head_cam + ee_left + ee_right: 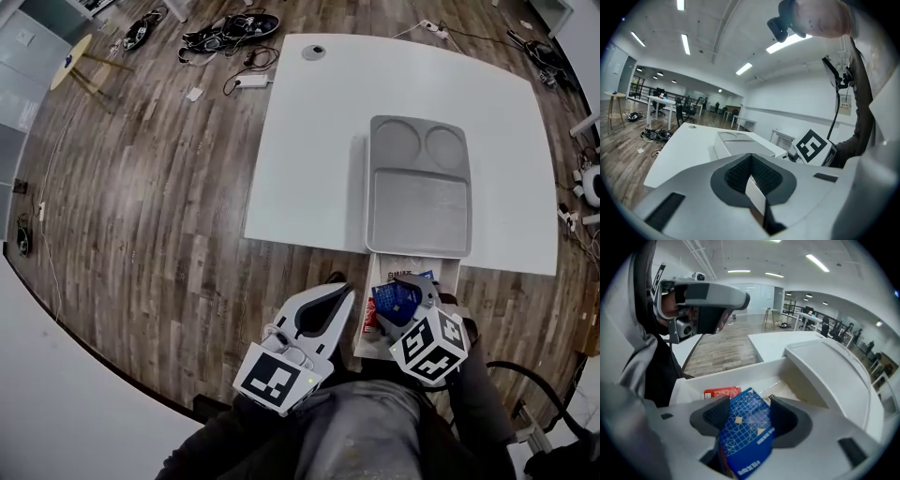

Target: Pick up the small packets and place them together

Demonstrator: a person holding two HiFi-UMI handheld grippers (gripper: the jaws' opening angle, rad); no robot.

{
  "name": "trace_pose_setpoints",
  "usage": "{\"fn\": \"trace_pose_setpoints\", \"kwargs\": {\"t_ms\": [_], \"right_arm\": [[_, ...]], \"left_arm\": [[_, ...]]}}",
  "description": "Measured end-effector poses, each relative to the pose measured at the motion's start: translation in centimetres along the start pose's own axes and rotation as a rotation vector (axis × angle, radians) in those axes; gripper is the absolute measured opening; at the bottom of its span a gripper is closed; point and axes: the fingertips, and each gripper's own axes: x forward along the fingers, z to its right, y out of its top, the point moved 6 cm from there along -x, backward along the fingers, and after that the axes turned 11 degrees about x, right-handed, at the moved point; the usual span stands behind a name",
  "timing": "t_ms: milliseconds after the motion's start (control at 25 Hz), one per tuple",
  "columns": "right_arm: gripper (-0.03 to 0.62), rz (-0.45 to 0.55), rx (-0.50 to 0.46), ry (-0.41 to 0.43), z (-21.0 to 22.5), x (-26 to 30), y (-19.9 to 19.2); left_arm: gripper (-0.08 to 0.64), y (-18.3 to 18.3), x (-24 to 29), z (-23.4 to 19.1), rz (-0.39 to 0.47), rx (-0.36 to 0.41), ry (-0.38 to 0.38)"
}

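Note:
My right gripper (404, 287) (746, 409) is shut on a blue packet (395, 300) (744, 434) with a white grid pattern, held just over a small white box (451, 272) (740, 371) at the table's near edge. A red packet (721, 393) (369, 320) lies in that box, below the blue one. A grey compartment tray (418, 197) (830, 367) (739, 145) lies on the table just beyond the box, with nothing in it. My left gripper (339, 292) (751, 171) hangs left of the box, off the table, jaws shut on nothing.
The white table (309, 159) stretches ahead, with wood floor to its left. Cables and a power strip (231, 36) lie on the floor at the far left, beside a round wooden stand (73, 62). The person's head-mounted camera (701, 298) shows in the right gripper view.

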Motion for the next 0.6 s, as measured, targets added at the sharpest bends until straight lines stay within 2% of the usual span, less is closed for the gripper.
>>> {"fn": "trace_pose_setpoints", "kwargs": {"t_ms": [80, 120, 200, 240, 360, 480, 520, 560, 600], "right_arm": [[0.229, 0.001, -0.019, -0.015, 0.5, -0.2, 0.2], [0.172, 0.007, -0.031, -0.031, 0.8, -0.2, 0.3], [0.009, 0.021, -0.055, -0.059, 1.3, -0.2, 0.4], [0.003, 0.034, -0.059, -0.059, 1.3, -0.1, 0.5], [0.003, 0.103, -0.065, -0.04, 0.9, -1.0, 1.1], [0.021, 0.058, -0.129, -0.011, 0.7, -1.9, 0.8], [0.123, 0.021, -0.15, 0.019, 0.5, -1.8, 0.5], [0.19, -0.014, -0.167, 0.052, 0.4, -1.5, 0.2], [0.226, -0.043, -0.182, 0.08, 0.1, -1.2, -0.1]], "left_arm": [[-0.012, 0.1, -0.1, -0.5, 0.001, -0.005, 0.02], [-0.012, 0.2, 0.0, -0.7, 0.003, -0.007, 0.03], [-0.012, 0.2, 0.0, -1.0, 0.004, -0.011, 0.048], [-0.012, 0.1, -0.1, -1.1, 0.004, -0.015, 0.055], [-0.012, -0.1, -0.6, -0.9, 0.007, -0.017, 0.075], [-0.012, 0.0, -0.8, -0.9, 0.01, -0.016, 0.096], [-0.012, 0.0, -0.7, -0.9, 0.009, -0.017, 0.102], [-0.012, 0.1, -0.7, -1.0, 0.012, -0.015, 0.105], [-0.012, 0.1, -0.6, -1.0, 0.016, -0.012, 0.107]]}}
